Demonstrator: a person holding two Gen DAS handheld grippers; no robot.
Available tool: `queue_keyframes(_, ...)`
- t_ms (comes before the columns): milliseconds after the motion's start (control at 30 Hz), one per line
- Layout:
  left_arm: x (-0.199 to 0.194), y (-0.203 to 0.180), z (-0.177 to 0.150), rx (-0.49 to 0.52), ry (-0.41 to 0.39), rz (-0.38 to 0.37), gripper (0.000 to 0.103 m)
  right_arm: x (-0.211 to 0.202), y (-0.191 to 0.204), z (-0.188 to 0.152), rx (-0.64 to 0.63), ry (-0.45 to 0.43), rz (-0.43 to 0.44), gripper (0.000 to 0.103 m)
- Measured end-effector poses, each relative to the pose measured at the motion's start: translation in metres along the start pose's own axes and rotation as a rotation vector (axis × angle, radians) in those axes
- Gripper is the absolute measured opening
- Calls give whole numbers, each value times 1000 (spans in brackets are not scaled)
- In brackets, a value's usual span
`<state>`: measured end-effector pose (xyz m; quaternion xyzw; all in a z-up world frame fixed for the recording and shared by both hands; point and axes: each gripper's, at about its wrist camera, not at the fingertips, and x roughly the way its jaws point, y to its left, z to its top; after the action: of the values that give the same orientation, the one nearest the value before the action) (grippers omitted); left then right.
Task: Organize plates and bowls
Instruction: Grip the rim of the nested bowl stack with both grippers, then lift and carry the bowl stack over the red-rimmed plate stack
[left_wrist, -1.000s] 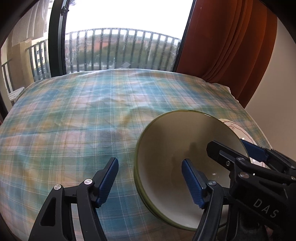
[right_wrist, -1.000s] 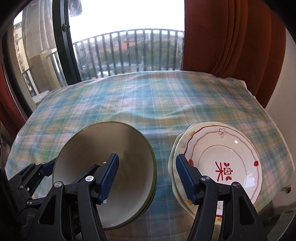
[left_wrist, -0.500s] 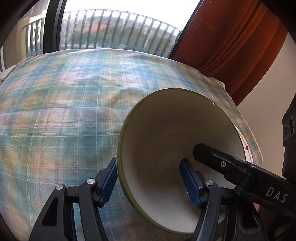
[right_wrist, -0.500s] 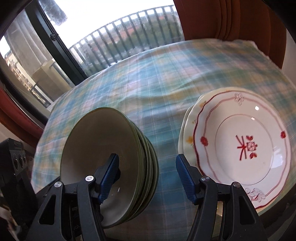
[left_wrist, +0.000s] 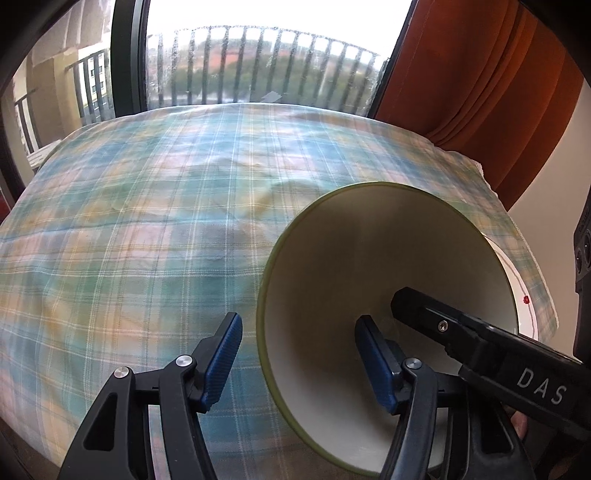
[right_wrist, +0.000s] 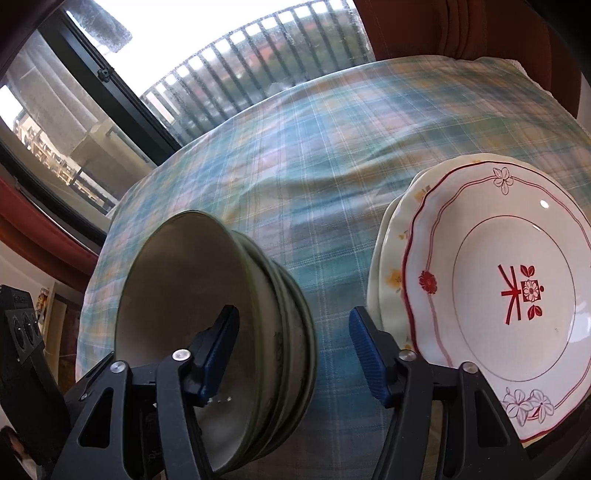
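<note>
Both grippers straddle opposite walls of the stacked bowls (right_wrist: 221, 332), the left gripper (left_wrist: 299, 358) and right gripper (right_wrist: 293, 350) closing, pads not yet pinching; next, a firm two-sided clamp to lift

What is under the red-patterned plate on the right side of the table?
In the right wrist view, the red-patterned plate lies on a cream plate with yellow flowers, with another pale rim below that. Only their left edges show; anything deeper in the stack is covered.

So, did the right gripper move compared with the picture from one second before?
Yes. The right gripper rolled and sank: the window railing now slants, and the plates and bowl stack look nearer. Its jaws are closing astride the stack's wall.
</note>
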<state>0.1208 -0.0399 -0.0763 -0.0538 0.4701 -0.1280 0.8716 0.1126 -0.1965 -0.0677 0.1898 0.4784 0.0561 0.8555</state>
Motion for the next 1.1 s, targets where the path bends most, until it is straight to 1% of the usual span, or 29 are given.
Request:
queue_keyframes(67, -1, -1, 1, 4, -1, 19, 63, -2, 4, 1, -37, -15, -6, 55)
queue_keyframes(100, 0, -2, 2, 8, -1, 23, 60, 0, 5, 1, -47, -8, 17, 49)
queue_keyframes(167, 2, -1, 3, 5, 1, 5, 56, 4, 3, 2, -27, 5, 20, 46)
queue_keyframes(233, 4, -4, 4, 28, -9, 1, 55, 9, -2, 3, -9, 22, 34, 41)
queue_keyframes(267, 4, -6, 4, 36, -15, 2, 53, 12, -5, 3, 5, 34, 45, 41)
queue_keyframes(300, 5, -8, 5, 42, -13, -9, 49, 15, -8, 4, 19, 48, 58, 42)
queue_keyframes(400, 6, -8, 8, 46, -9, -16, 47, 15, -8, 5, 32, 52, 63, 42)
queue_keyframes(500, 5, -5, 7, 33, -13, -22, 44, 14, -4, 4, 27, 45, 39, 42)
queue_keyframes(700, -1, -5, 4, 14, -16, -34, 43, 9, 2, 2, 30, 46, -1, 42)
queue_keyframes(800, -7, -6, 0, 10, -32, -46, 43, 5, 4, 1, 29, 39, -13, 42)
queue_keyframes(1100, -36, -15, -3, 9, -104, -85, 43, -34, 13, -3, -1, -36, -35, 42)
